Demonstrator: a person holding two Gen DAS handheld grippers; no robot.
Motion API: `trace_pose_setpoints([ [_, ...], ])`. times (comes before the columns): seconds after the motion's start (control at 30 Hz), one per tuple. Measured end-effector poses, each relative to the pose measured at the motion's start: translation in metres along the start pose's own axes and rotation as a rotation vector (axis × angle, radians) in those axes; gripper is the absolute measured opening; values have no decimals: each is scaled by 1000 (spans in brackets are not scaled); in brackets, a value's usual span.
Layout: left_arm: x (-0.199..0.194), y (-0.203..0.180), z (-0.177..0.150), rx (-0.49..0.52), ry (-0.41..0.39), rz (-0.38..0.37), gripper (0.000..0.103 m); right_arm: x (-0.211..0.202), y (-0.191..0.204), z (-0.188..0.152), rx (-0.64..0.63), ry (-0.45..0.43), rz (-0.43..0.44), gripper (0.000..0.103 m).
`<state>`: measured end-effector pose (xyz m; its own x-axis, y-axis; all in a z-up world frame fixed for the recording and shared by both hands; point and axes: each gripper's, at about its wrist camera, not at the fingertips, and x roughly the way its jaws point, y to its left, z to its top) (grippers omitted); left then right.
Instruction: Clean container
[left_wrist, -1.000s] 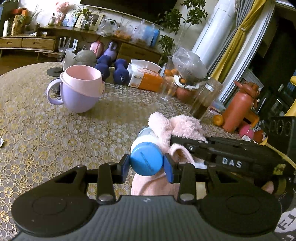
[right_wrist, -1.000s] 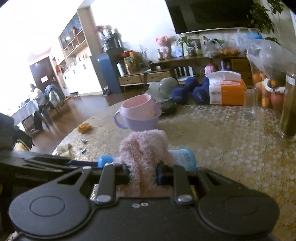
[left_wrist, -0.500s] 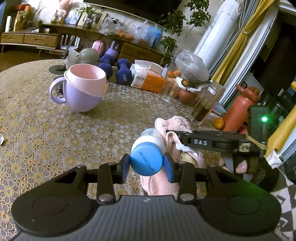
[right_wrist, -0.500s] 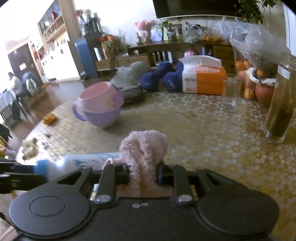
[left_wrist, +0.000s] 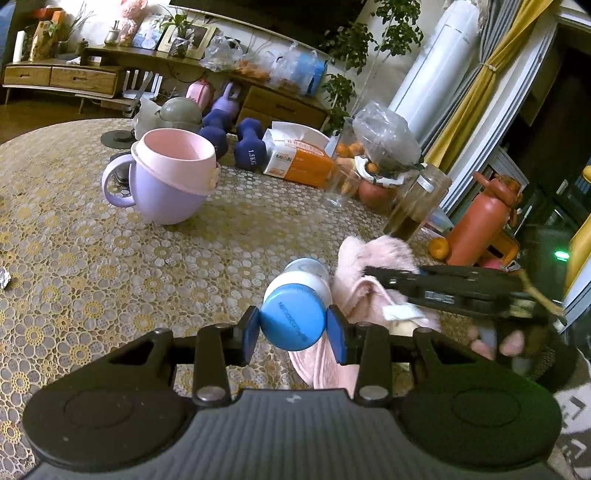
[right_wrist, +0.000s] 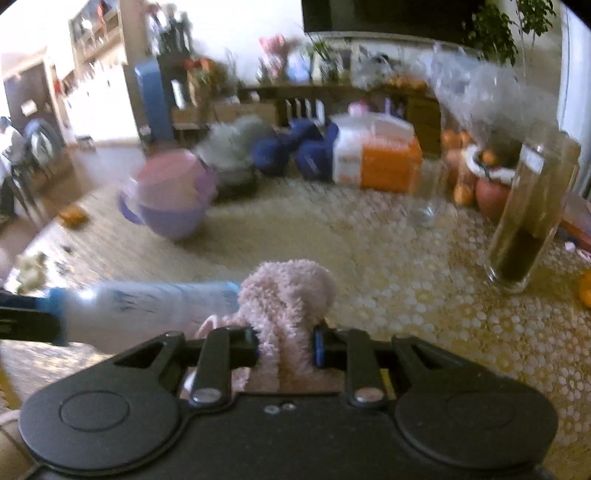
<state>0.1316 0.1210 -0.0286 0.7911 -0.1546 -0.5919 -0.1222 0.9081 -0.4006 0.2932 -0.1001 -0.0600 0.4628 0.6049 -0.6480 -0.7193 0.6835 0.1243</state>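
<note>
your left fingers hold the light, slippery bottle by its cap; your right fingers pinch the soft cloth.

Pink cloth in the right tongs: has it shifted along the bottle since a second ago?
Yes. In the right wrist view the pink cloth now sits at the bottle's far end from its blue cap, exposing the body it covered.

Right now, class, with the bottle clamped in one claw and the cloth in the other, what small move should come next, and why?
Probably slide the right claw, shut on the fluffy pink cloth, along the white plastic bottle toward its blue cap. The left claw clamps that cap, holding the bottle off the table, and the cloth meets only its far end.
</note>
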Motion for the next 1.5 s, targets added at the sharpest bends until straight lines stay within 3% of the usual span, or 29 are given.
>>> trace_pose_setpoints([
  [0.2,0,1,3,-20,0,-2,38,-30,29,-5,-12,-85,119,23],
  [0.33,0,2,3,-19,3,-2,38,-34,49,-7,-35,-84,194,23],
  [0.5,0,1,3,-12,4,-1,38,-32,64,-7,-78,-72,224,23],
  [0.87,1,3,4,-12,-1,19,38,-13,56,2,-52,-59,210,23],
  [1.5,1,6,6,-17,1,16,38,38,17,14,-30,18,27,23],
])
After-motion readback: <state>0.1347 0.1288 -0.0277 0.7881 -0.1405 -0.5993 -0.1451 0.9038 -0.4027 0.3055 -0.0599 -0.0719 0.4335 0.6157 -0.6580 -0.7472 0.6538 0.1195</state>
